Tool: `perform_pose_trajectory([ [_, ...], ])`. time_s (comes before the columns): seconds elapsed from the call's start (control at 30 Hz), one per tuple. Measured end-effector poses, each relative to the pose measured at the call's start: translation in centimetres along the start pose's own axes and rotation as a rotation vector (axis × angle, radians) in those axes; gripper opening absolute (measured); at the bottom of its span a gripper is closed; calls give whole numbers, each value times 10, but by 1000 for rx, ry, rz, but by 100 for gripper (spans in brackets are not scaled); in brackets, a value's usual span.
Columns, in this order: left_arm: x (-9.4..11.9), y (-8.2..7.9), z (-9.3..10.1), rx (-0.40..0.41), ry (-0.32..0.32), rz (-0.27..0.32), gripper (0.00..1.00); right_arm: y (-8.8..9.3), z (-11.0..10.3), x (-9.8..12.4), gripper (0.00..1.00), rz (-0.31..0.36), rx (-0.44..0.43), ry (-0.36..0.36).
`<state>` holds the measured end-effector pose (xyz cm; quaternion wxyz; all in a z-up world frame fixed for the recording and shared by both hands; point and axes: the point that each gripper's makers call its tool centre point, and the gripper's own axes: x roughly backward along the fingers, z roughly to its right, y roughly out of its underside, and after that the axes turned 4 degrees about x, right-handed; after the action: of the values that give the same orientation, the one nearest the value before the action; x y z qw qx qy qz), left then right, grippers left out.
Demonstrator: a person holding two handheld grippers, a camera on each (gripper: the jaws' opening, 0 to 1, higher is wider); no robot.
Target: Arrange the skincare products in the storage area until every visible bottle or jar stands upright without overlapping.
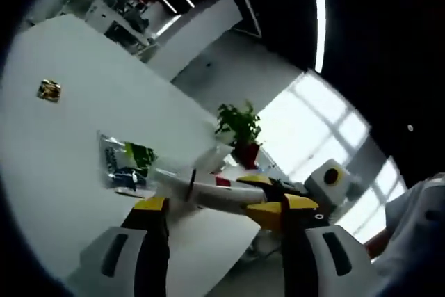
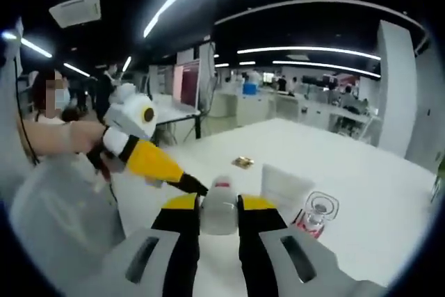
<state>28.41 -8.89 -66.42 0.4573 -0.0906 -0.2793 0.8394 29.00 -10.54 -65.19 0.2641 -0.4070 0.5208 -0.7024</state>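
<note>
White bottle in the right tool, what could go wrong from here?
The white bottle is clamped in the right tool above the table, with the left tool at its top; a tug could twist it loose and drop it. The clear jar stands close by; setting the bottle down carelessly could tip it.
</note>
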Motion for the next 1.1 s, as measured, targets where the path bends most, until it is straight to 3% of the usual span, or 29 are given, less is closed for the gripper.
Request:
perform_pose_trajectory([
  [0.2,-11,6,2,79,27,-2,52,-4,-3,-2,19,21,-21,-18],
  [0.43,-16,-9,-6,159,26,51,45,-8,-7,-2,19,42,-33,-27],
  [0.57,-20,-10,-5,163,27,54,38,-9,-10,-3,20,46,-35,-36],
  [0.8,-26,-9,-4,173,37,56,37,-5,-11,-4,20,33,-34,-41],
  [0.87,-26,-10,-5,198,41,56,34,-1,-12,-5,20,15,-19,-37],
  [0.93,-27,-4,0,288,58,30,30,0,-13,-6,20,3,-1,-33],
  [1.1,-26,-6,-8,289,50,33,29,3,-13,-6,20,-11,-2,-34],
])
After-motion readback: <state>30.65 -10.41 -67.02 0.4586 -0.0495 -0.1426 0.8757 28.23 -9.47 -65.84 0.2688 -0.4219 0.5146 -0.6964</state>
